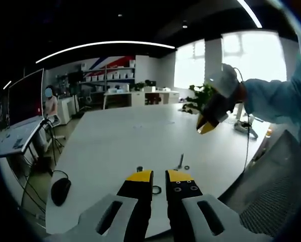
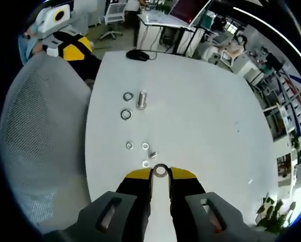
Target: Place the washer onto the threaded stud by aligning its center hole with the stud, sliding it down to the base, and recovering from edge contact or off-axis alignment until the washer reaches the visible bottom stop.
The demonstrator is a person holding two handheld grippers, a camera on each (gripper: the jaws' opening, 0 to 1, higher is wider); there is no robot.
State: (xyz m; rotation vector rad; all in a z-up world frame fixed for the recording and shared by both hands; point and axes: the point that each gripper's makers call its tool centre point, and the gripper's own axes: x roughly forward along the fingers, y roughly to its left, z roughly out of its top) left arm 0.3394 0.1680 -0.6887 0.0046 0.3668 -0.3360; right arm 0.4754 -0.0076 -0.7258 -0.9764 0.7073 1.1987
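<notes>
Right gripper view: the right gripper [image 2: 161, 174] holds a washer [image 2: 161, 170] pinched between the tips of its yellow-capped jaws, with the ring's center hole visible and its face turned toward the camera. The washer is a small grey metal ring, plain and flat. It sits high above the white table [image 2: 201, 111], not yet near its target.

The threaded stud [image 2: 141, 99] stands on the table well ahead of the jaws and slightly to their left in this view; it appears as a short grey metal post seen from above at an angle, so its long axis runs roughly up from the tabletop. Two loose larger washers [image 2: 126, 106] lie just beside it on its left. Several small parts [image 2: 143, 151], including smaller rings and what looks like a short screw, lie between the stud and the jaws.

The right gripper is judged the working one, since it carries the washer. The coming move depends on bringing the ring forward and down until its hole lies on the stud's axis, with its face level.

Left gripper view: the left gripper [image 1: 159, 176] hovers above the near table edge with jaws nearly together and nothing between them. The stud [image 1: 180, 161] shows as a thin tilted post ahead.
</notes>
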